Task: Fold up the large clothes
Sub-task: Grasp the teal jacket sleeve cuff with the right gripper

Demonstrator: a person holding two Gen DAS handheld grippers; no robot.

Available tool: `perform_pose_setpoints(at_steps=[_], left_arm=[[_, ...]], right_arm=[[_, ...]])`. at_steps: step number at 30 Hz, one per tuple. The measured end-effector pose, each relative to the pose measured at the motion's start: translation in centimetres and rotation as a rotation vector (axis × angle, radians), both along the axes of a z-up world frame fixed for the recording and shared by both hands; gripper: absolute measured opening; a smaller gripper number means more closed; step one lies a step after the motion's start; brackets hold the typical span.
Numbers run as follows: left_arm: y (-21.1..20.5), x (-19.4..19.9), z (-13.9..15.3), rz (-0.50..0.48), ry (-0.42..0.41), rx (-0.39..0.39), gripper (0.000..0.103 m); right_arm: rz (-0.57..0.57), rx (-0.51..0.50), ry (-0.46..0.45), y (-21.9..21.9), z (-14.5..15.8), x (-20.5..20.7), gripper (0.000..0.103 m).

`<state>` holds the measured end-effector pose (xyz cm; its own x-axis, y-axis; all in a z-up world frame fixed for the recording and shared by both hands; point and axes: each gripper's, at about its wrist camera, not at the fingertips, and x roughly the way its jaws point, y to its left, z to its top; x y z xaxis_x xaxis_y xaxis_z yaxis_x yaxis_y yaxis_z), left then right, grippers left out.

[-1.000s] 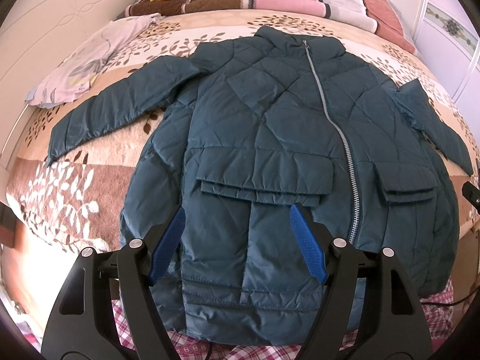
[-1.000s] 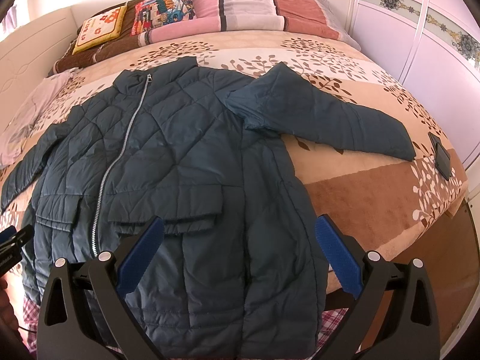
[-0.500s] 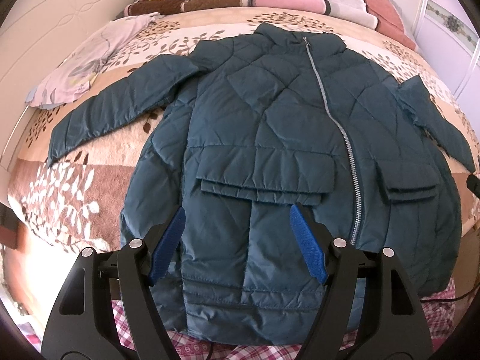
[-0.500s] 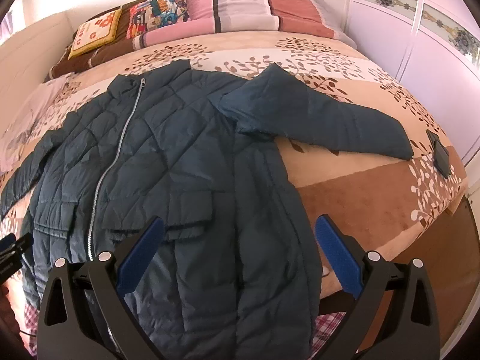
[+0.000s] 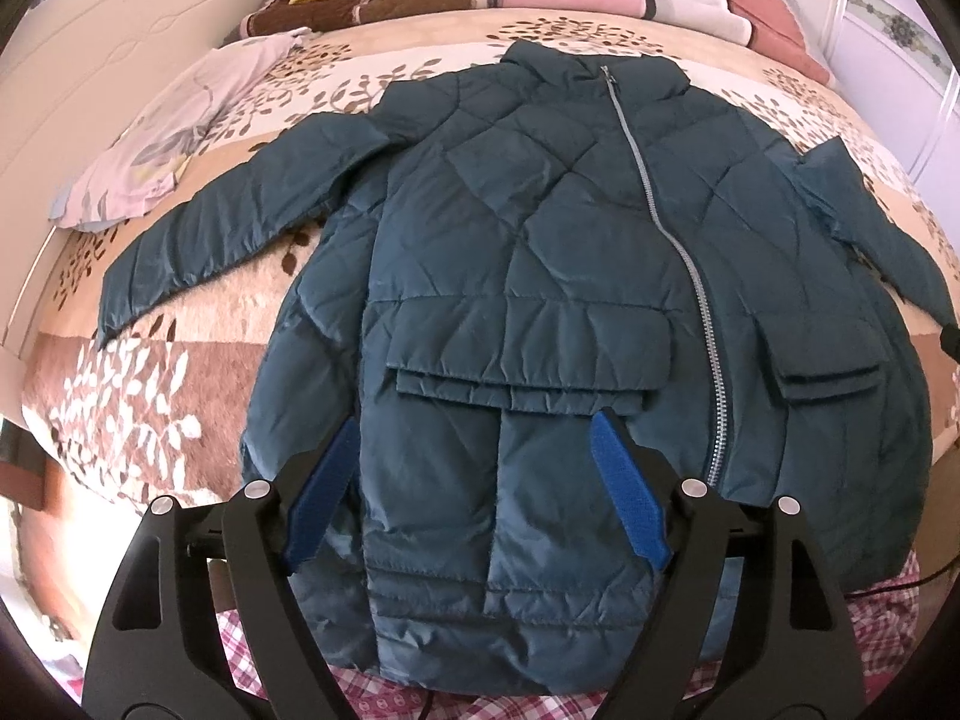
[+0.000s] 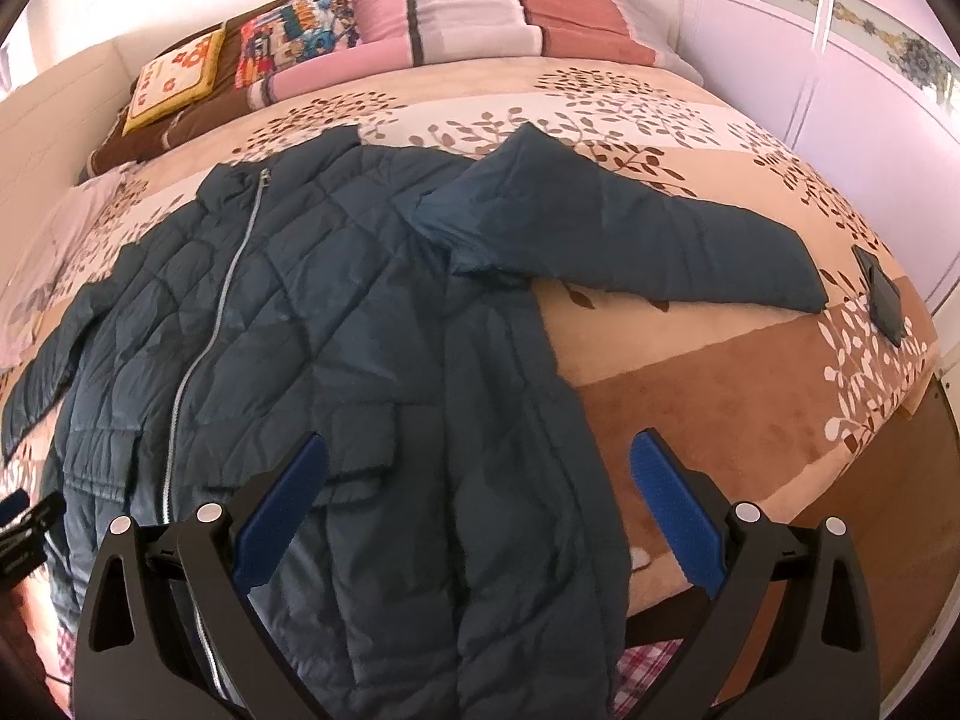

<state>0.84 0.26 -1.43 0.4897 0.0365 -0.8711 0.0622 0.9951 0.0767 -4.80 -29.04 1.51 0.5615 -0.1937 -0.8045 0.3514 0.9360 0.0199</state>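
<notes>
The teal quilted jacket (image 5: 540, 276) lies zipped and face-up on the bed (image 6: 720, 396) with sleeves spread for folding, left gripper (image 5: 474, 498) widening over its hem, right gripper (image 6: 480, 516) spread wide, both empty.

The near hem of the dark teal quilted puffer jacket (image 5: 540, 276) disappears behind the black gripper frames in both views. Its right sleeve runs off the left wrist picture's edge. A small dark flat object (image 6: 883, 295) far right is too indistinct to identify.
</notes>
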Motion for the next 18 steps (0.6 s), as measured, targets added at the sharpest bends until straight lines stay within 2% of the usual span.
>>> perform_pose_setpoints(at_steps=[10, 13, 18], left_arm=[[0.4, 1.6, 0.6, 0.016, -0.004, 0.031, 0.079], [0.6, 2.2, 0.8, 0.024, -0.005, 0.036, 0.079], [1.0, 3.1, 1.0, 0.030, -0.008, 0.042, 0.079]], right_arm=[[-0.176, 0.137, -0.028, -9.2, 0.5, 2.1, 0.097], [-0.234, 0.197, -0.026, -12.7, -0.1, 2.8, 0.097], [-0.344, 0.236, -0.013, -18.0, -1.8, 3.5, 0.096]])
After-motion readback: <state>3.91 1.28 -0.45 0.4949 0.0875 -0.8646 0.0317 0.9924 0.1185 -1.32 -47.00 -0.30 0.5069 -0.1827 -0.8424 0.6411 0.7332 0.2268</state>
